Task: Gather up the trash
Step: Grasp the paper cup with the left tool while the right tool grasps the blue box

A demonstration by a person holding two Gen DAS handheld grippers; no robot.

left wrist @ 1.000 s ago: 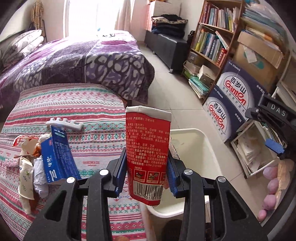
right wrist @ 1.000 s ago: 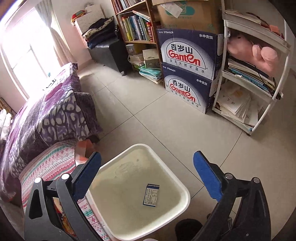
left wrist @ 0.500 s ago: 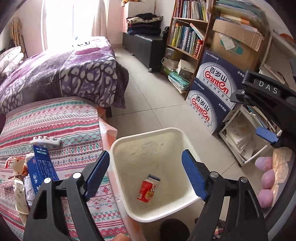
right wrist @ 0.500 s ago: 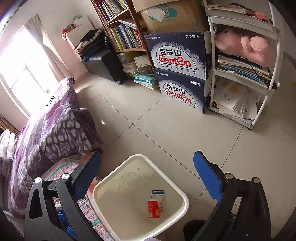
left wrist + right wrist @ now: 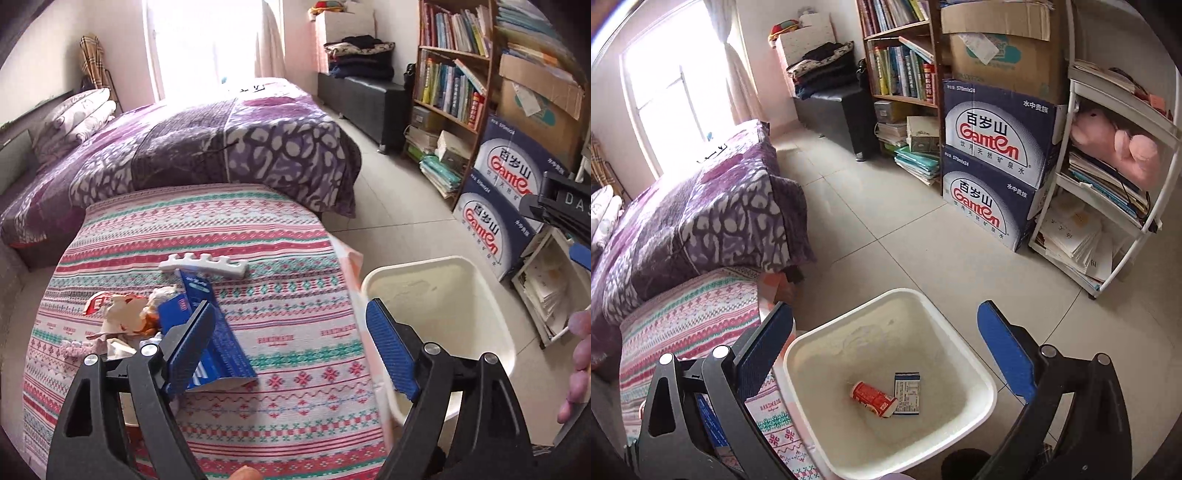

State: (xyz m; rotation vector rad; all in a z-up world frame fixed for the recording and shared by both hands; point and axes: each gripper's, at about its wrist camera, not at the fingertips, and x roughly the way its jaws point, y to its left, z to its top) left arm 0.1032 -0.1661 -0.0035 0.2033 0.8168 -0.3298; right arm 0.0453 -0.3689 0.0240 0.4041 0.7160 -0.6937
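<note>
Over the striped cloth, in the left wrist view, the left claw (image 5: 291, 347) is spread wide. Its jaws have just been opening, and nothing is between them. One blue pad sits in front of a blue box (image 5: 218, 343) that lies tilted on the cloth. Just beside the box, to the left, is a small heap of crumpled wrappers (image 5: 122, 317). A white comb-shaped thing (image 5: 205, 263) lies a little farther back. All of these rest on the desk (image 5: 288, 236) with its pink, green and white stripes. The white bin (image 5: 495, 332) stands on the floor right beside the desk edge, and only its pale inside wall shows from here. At the right edge, part of the right claw's black frame (image 5: 565, 214) shows, along with some fingers (image 5: 580, 354). Behind the desk is a bed with a purple blanket (image 5: 229, 147).

From the right wrist view, the right claw (image 5: 886, 354) is also spread wide and holds nothing. It hangs over the white bin (image 5: 979, 373). At the bottom of the bin lies a red carton (image 5: 873, 398) on its side, touching a small white and blue packet (image 5: 907, 393) (both are down in the middle). The striped desk (image 5: 690, 314) is on the left. Two dark blue water boxes (image 5: 993, 166) are stacked by the bookshelf (image 5: 901, 66), and a pink soft toy (image 5: 1115, 147) sits on a white rack.
</note>
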